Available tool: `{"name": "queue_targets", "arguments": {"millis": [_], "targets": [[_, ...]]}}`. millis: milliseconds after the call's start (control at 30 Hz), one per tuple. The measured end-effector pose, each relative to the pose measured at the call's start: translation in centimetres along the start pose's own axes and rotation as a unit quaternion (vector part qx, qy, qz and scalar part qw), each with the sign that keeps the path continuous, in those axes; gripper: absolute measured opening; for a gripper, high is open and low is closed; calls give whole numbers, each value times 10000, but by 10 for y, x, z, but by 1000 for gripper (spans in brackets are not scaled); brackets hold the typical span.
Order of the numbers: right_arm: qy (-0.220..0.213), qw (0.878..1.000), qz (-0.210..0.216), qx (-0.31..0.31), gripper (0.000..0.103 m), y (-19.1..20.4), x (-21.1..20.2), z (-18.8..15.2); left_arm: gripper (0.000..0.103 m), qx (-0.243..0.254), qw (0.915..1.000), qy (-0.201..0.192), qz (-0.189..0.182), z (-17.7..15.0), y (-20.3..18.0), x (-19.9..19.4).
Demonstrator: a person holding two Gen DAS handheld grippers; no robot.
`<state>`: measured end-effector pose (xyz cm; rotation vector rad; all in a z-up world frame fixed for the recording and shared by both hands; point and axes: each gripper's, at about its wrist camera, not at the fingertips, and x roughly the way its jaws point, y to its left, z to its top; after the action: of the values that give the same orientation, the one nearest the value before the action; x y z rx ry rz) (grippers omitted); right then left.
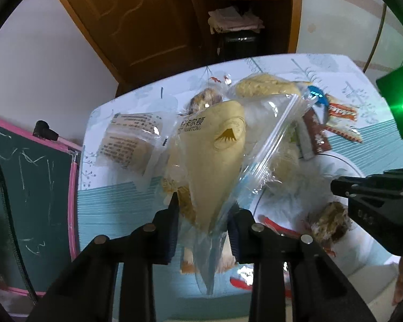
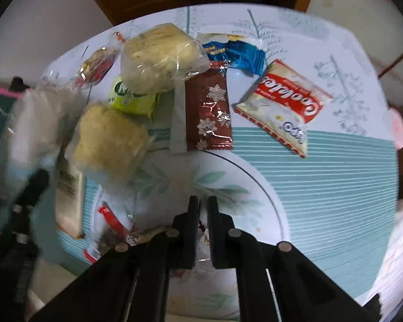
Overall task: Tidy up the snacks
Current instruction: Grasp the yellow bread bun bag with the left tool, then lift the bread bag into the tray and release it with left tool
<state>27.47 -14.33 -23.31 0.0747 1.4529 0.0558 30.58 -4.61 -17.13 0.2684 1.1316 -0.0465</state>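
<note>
My left gripper (image 1: pixel 205 214) is shut on a clear zip bag (image 1: pixel 255 145), held above the table with a yellow wrapped bun (image 1: pixel 217 145) inside it. In the right wrist view that bag (image 2: pixel 32 123) is a blur at the left edge. My right gripper (image 2: pixel 204 209) points down over a white plate (image 2: pixel 255 187), its jaws pinched on the clear wrapper (image 2: pixel 202 257) of a brown nut snack (image 1: pixel 330 222). The left wrist view has the right gripper (image 1: pixel 335 187) coming in from the right, just above that snack.
Loose snacks lie on the tablecloth (image 2: pixel 335 187): a red-and-white cookies packet (image 2: pixel 282 104), a brown snowflake packet (image 2: pixel 209 112), a blue packet (image 2: pixel 236 51), a green packet (image 2: pixel 134 99), two wrapped buns (image 2: pixel 161 59). A pink-framed chalkboard (image 1: pixel 32 187) stands left; a wooden door (image 1: pixel 137 21) behind.
</note>
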Motion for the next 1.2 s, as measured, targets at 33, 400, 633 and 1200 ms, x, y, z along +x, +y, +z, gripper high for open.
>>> {"name": "queue_targets", "arguments": {"millis": [33,400,633,1200], "targets": [[-74,10000,27,-8,5,1,-4,-5,28,-6,10000,-67,17,-2,1,-8],[-1212,9921,277,-191,4,13,-113,-44,28,-53,9954,-940,-175,-38,22,-126],[-2000,9757,651,-614,4,-9,-196,-89,28,257,9852,-1558,-662,-92,41,-222],[-3332,9287,1241,-1052,5,-12,-271,-228,29,-52,9758,-1667,-1415,-228,51,-288]]}}
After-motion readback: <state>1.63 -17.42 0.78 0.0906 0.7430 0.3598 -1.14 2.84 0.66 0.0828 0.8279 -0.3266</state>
